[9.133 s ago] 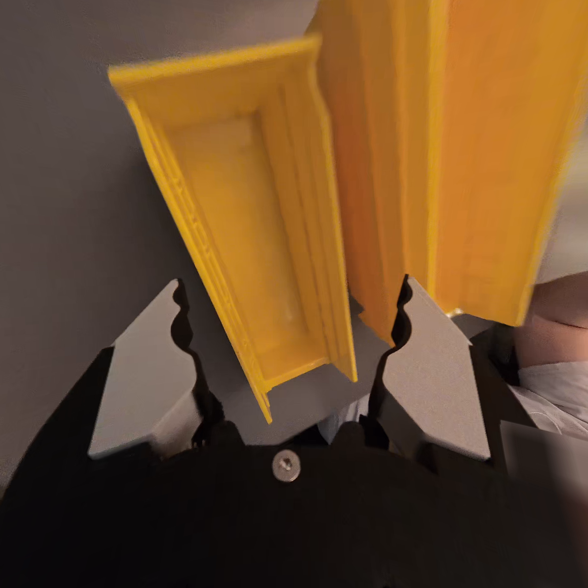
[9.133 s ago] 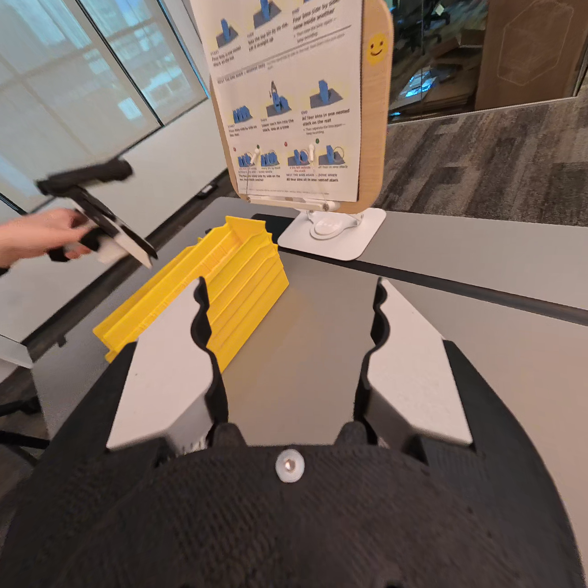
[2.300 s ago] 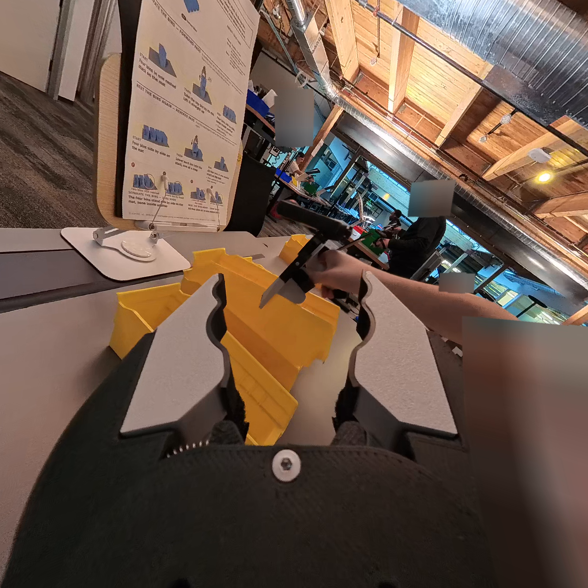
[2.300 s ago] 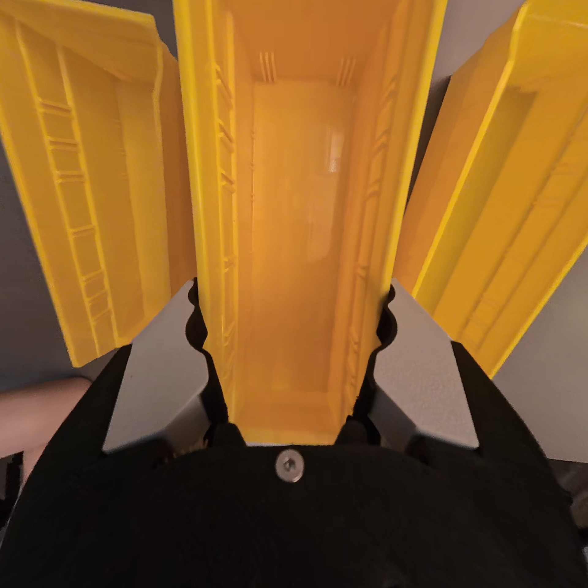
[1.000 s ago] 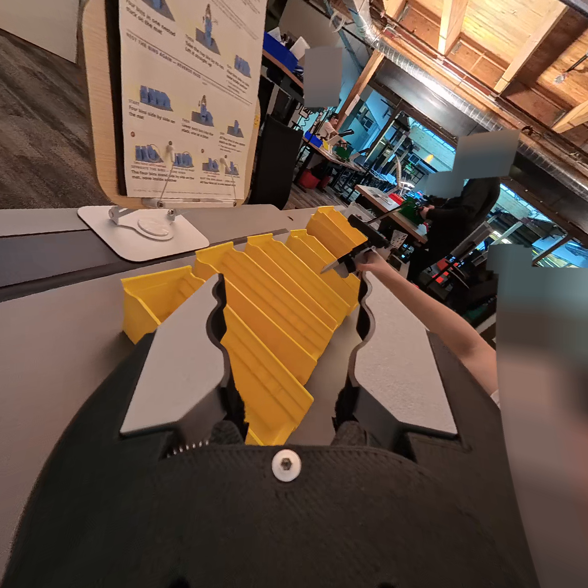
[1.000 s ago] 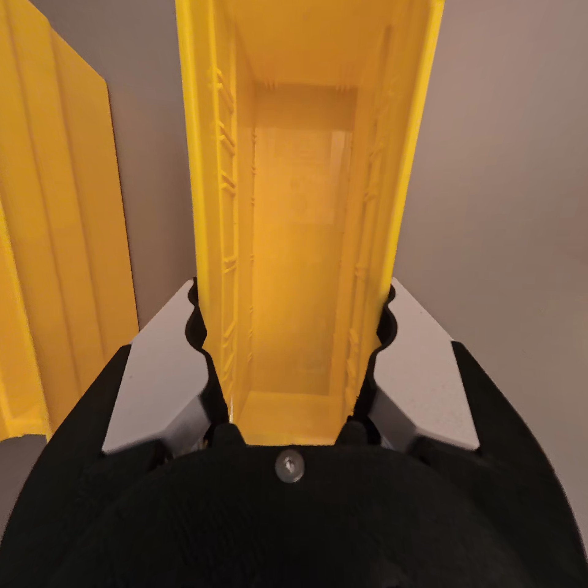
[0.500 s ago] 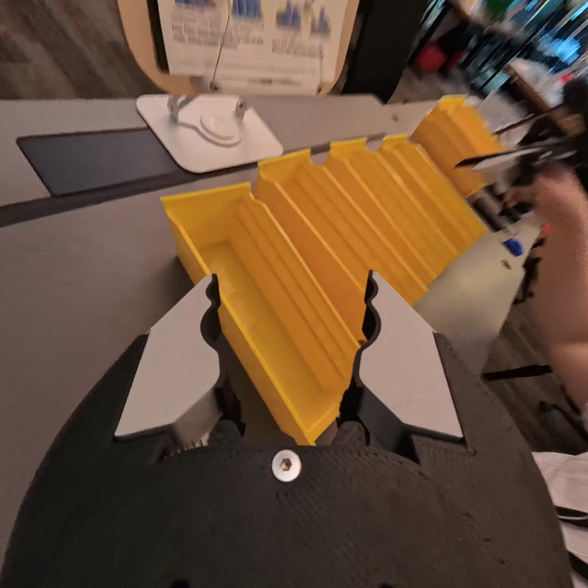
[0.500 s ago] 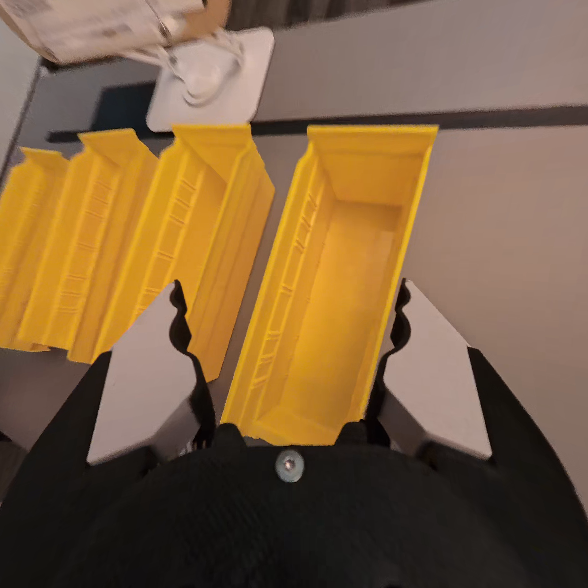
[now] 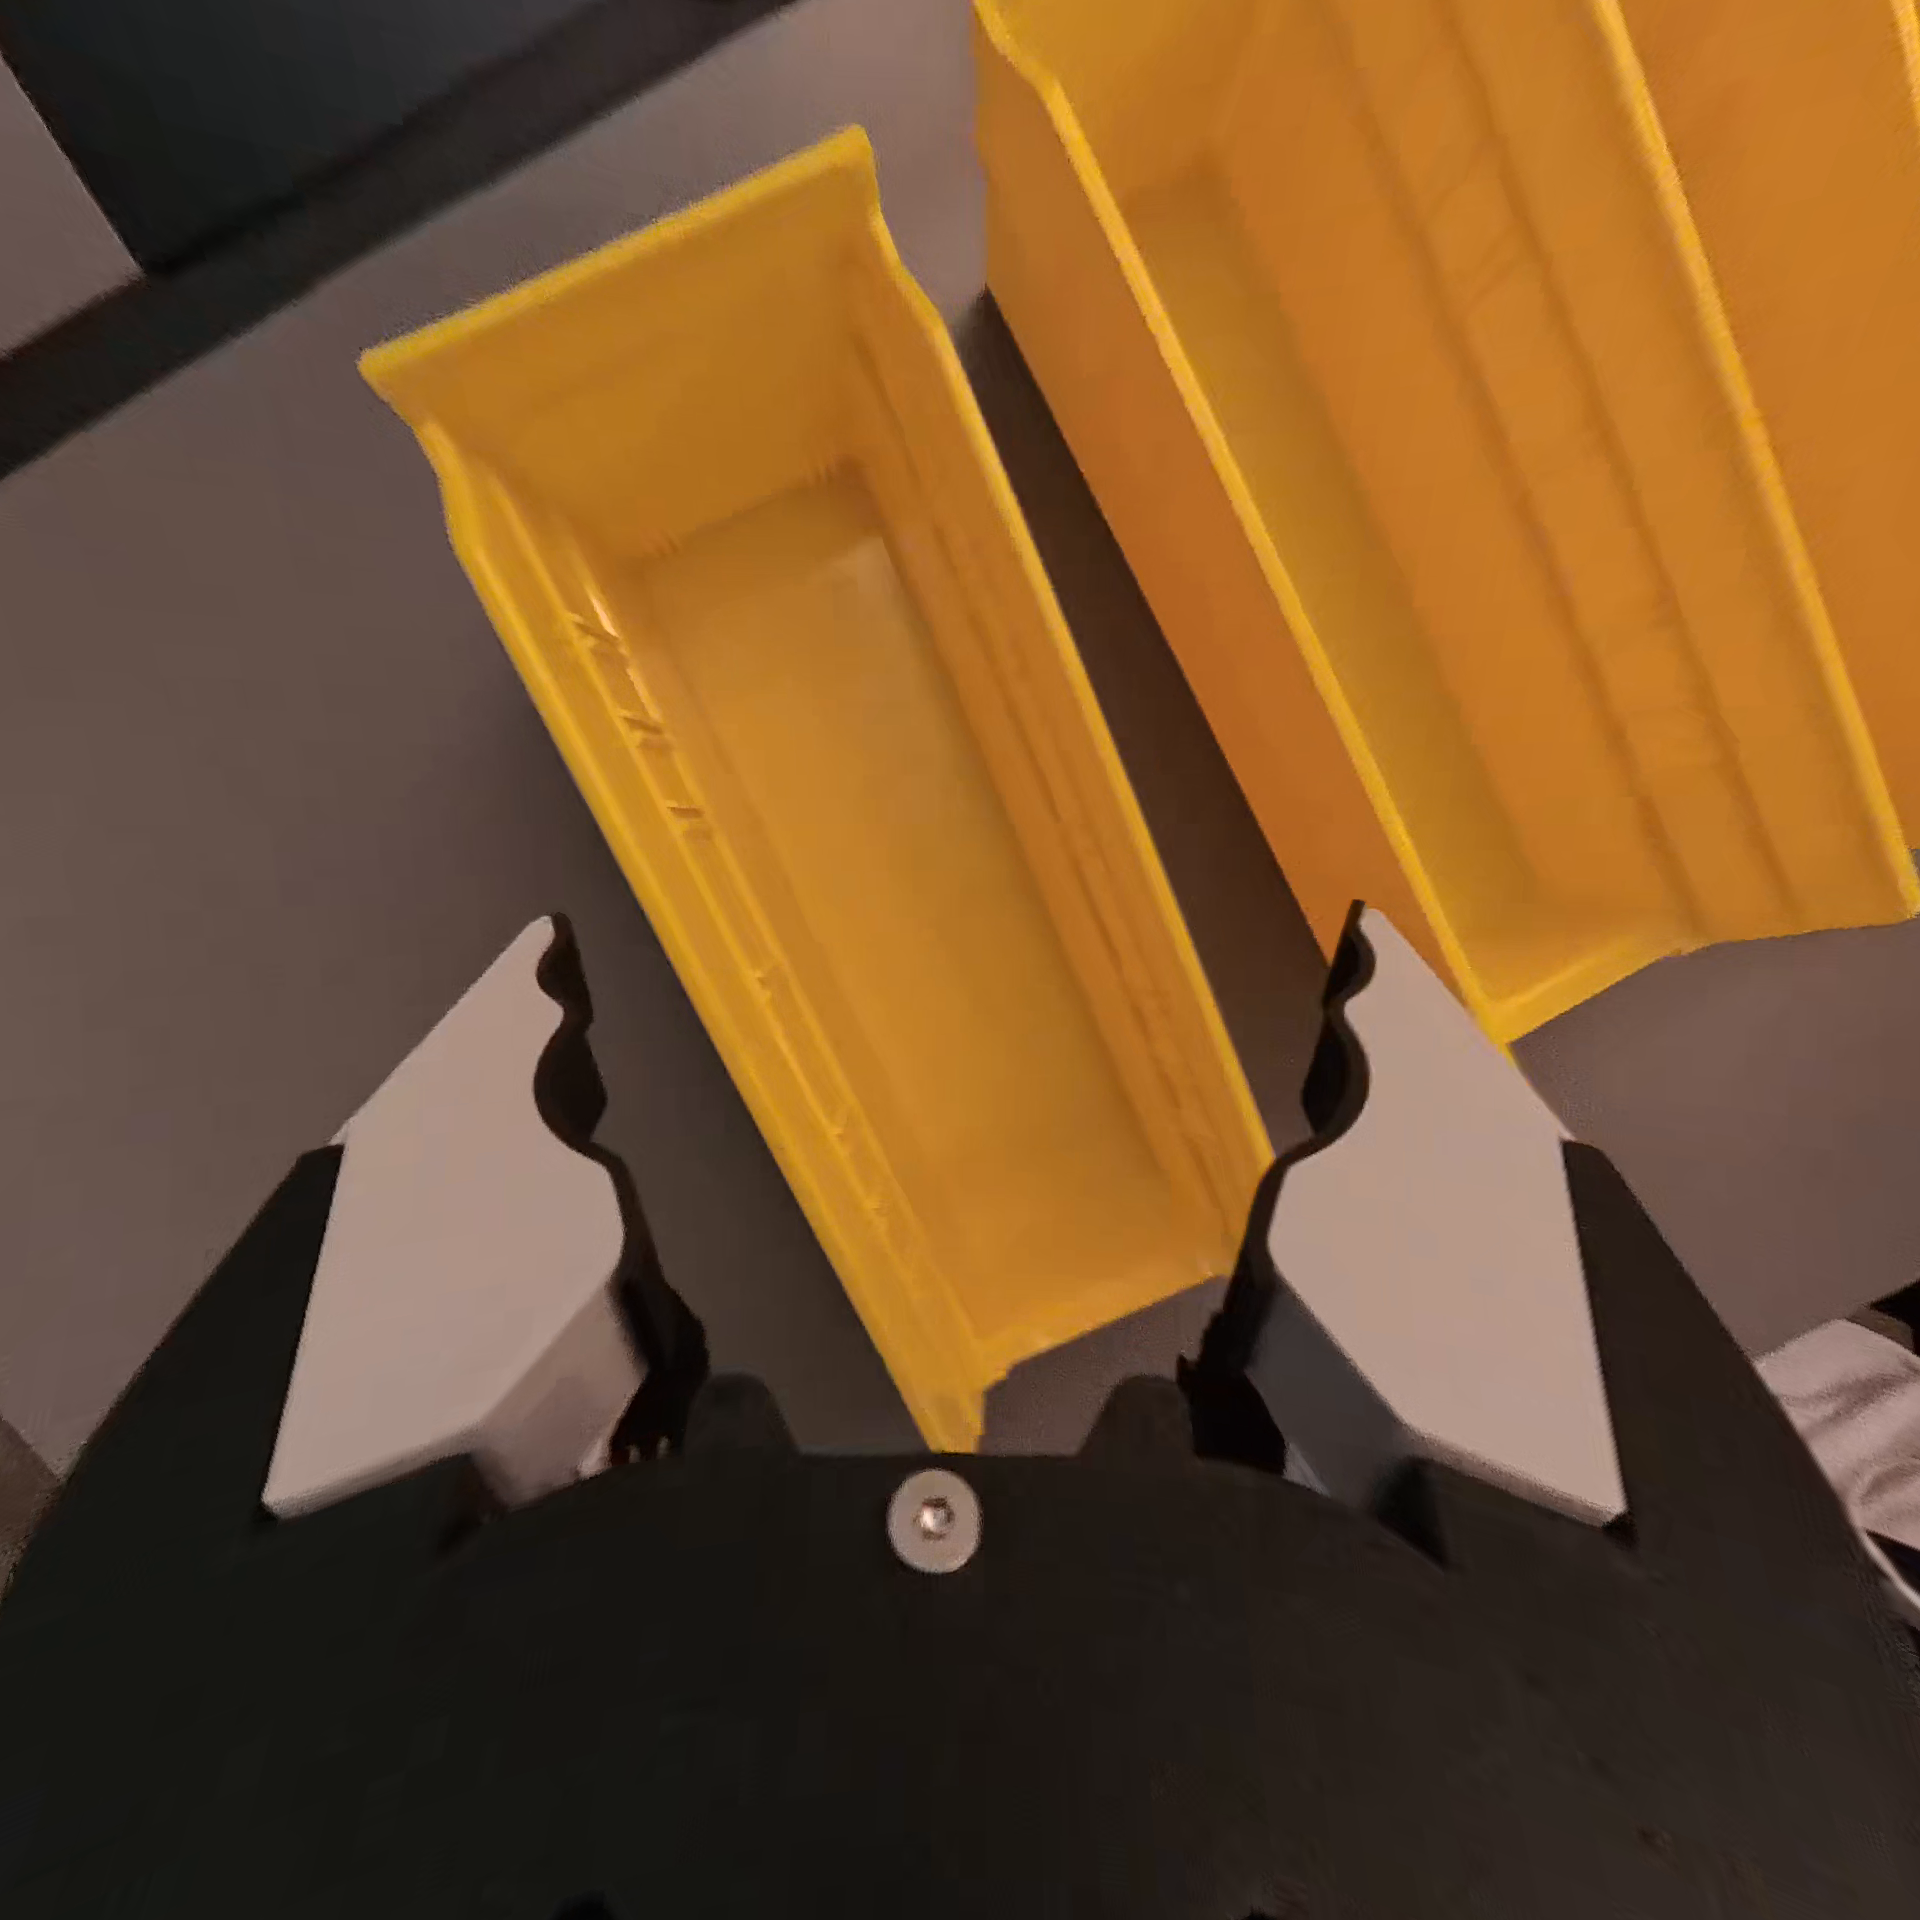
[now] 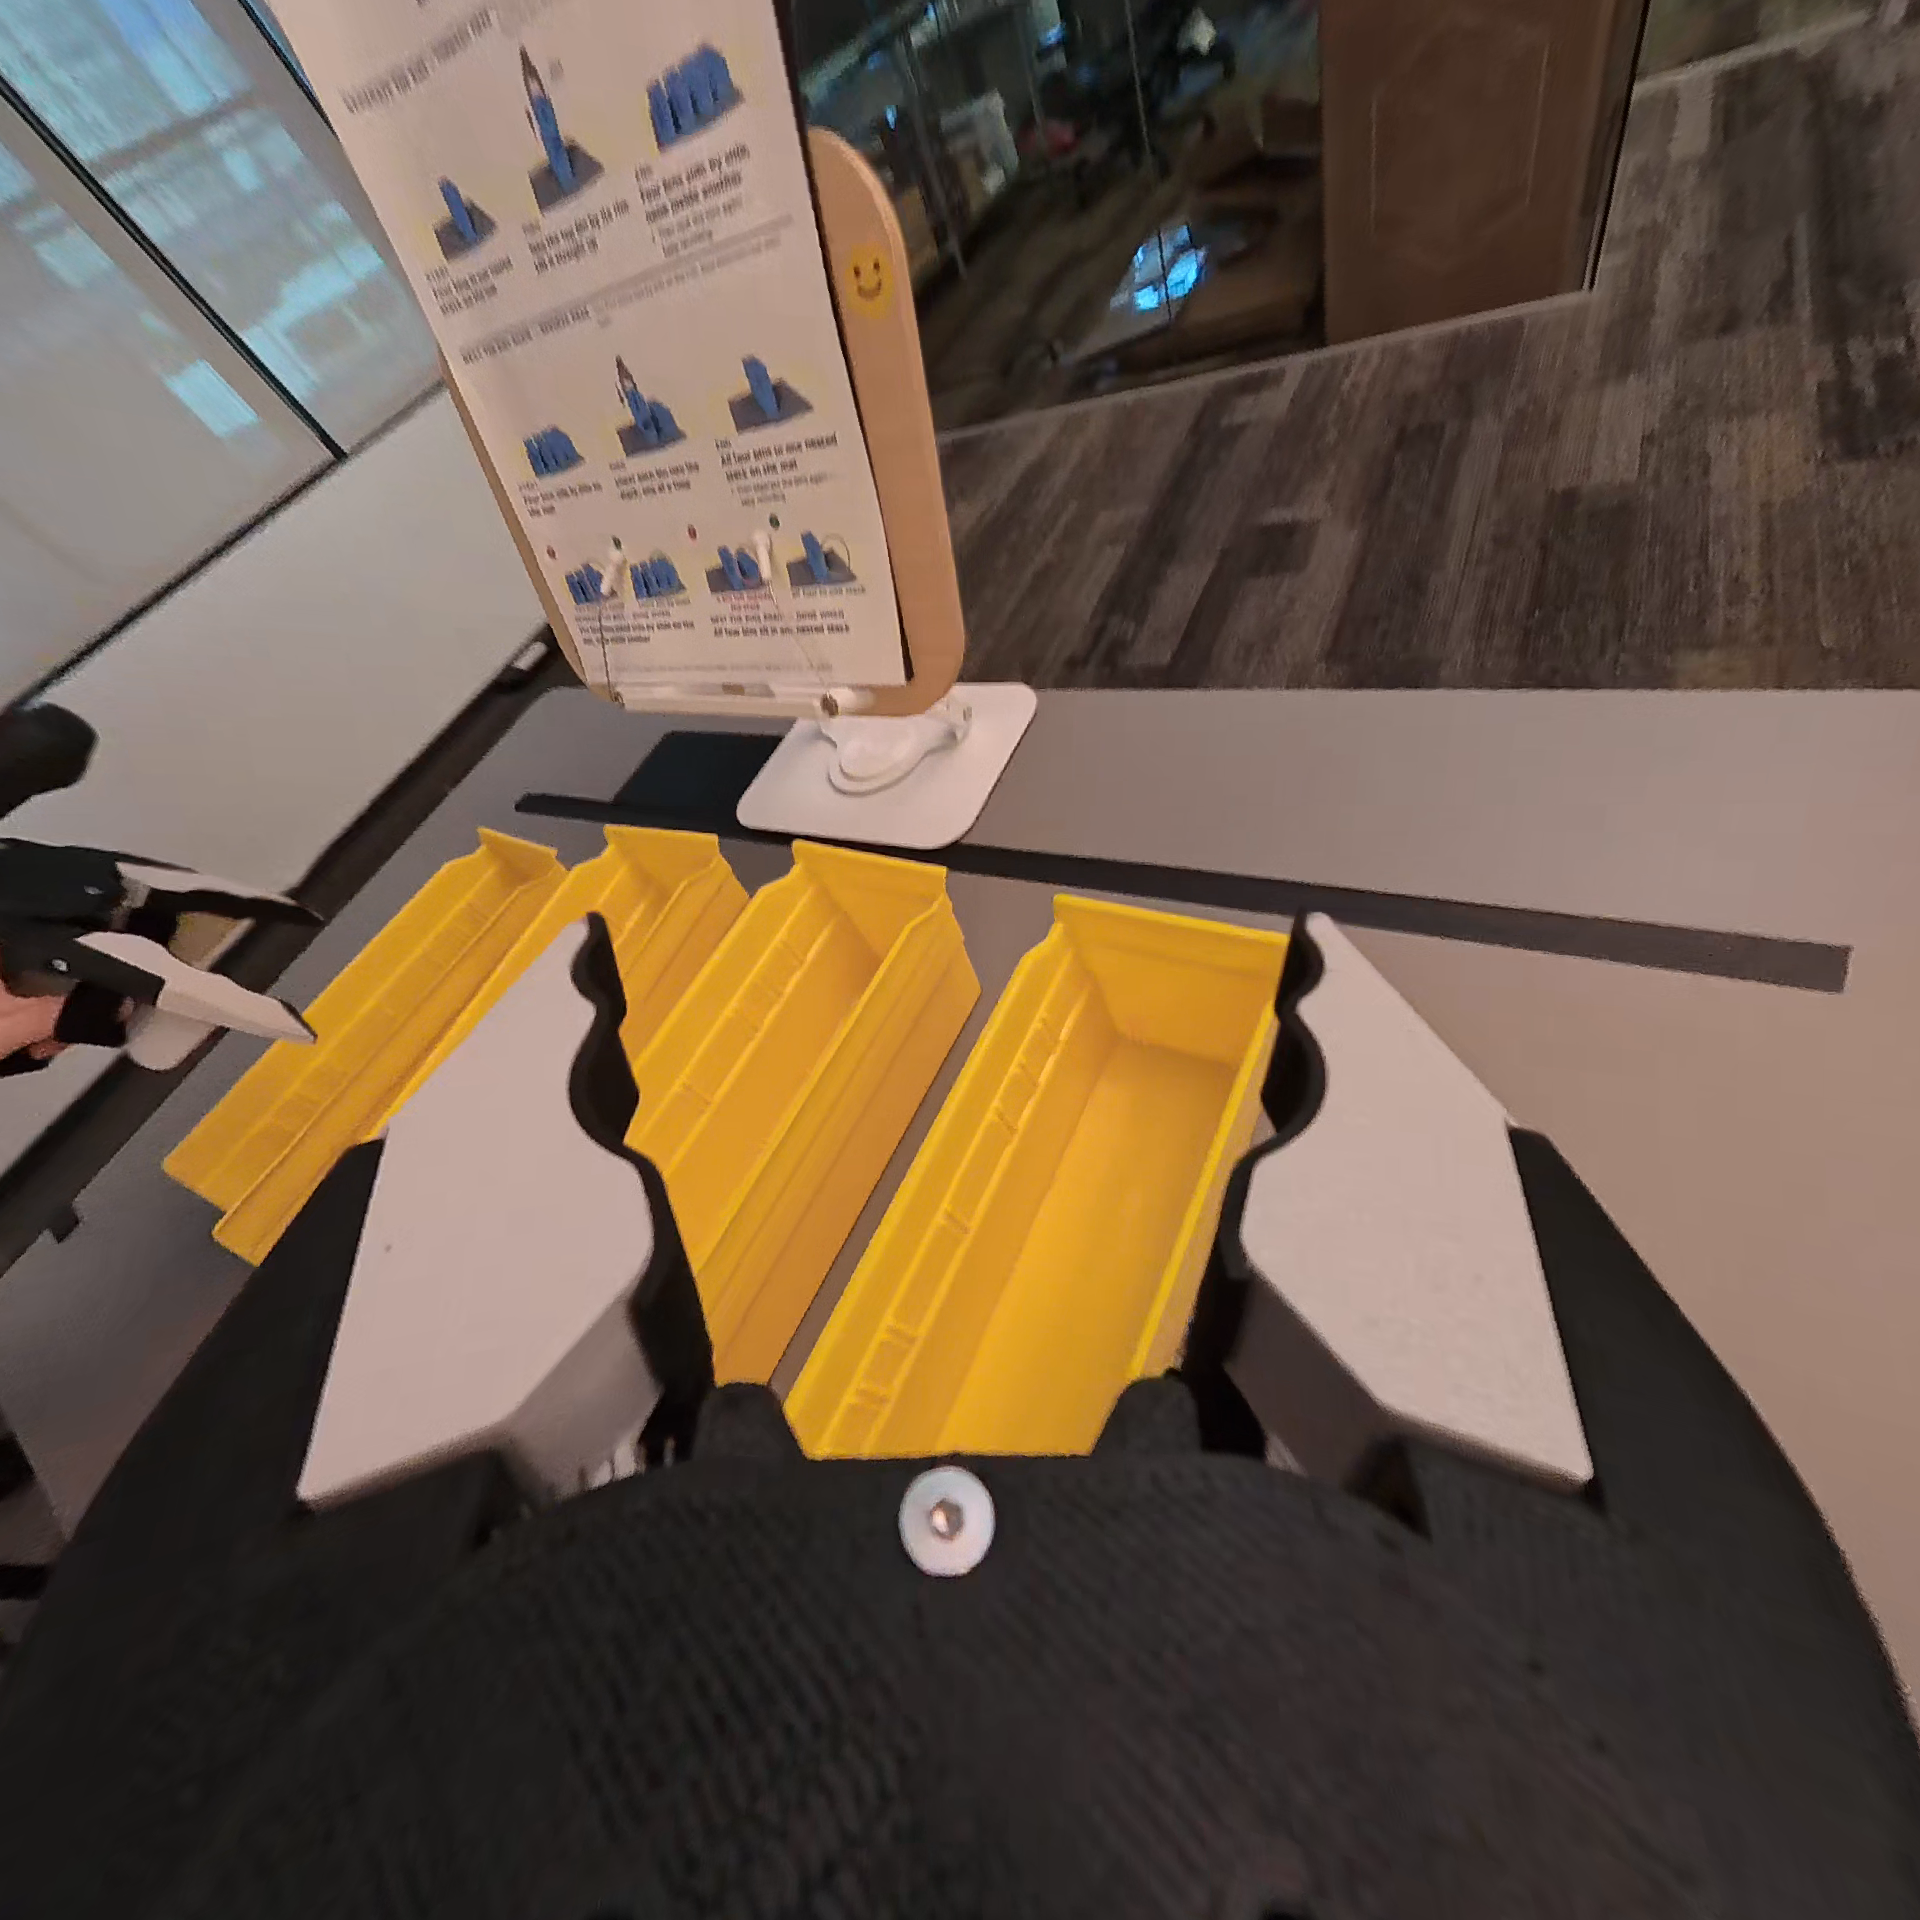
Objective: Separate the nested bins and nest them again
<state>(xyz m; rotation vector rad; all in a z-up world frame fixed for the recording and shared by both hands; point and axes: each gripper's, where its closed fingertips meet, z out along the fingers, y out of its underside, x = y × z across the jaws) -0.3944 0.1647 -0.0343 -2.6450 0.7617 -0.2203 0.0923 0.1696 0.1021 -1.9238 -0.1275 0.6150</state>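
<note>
The right hand-held gripper [image 10: 940,1039] has let go: a second ago its fingers clamped the walls of a yellow bin; now that rightmost bin [image 10: 1081,1174] rests on the grey surface [image 10: 1558,831] and the fingers stand wide apart, holding nothing, raised above it. The left hand-held gripper [image 9: 951,1023], which half a second ago looked along the row from farther back, has swung down over the leftmost bin [image 9: 862,810], jaws spread wide; a clear gap shows at its left finger [image 9: 468,1174], and its right finger [image 9: 1423,1174] sits close to that bin's wall, contact uncertain. Outward from the rightmost bin, three more bins lie side by side to its left, all apart, so separation looks complete and re-nesting is likely next, probably starting from the leftmost bin. Behind the row stands an instruction board [image 10: 665,395]
</note>
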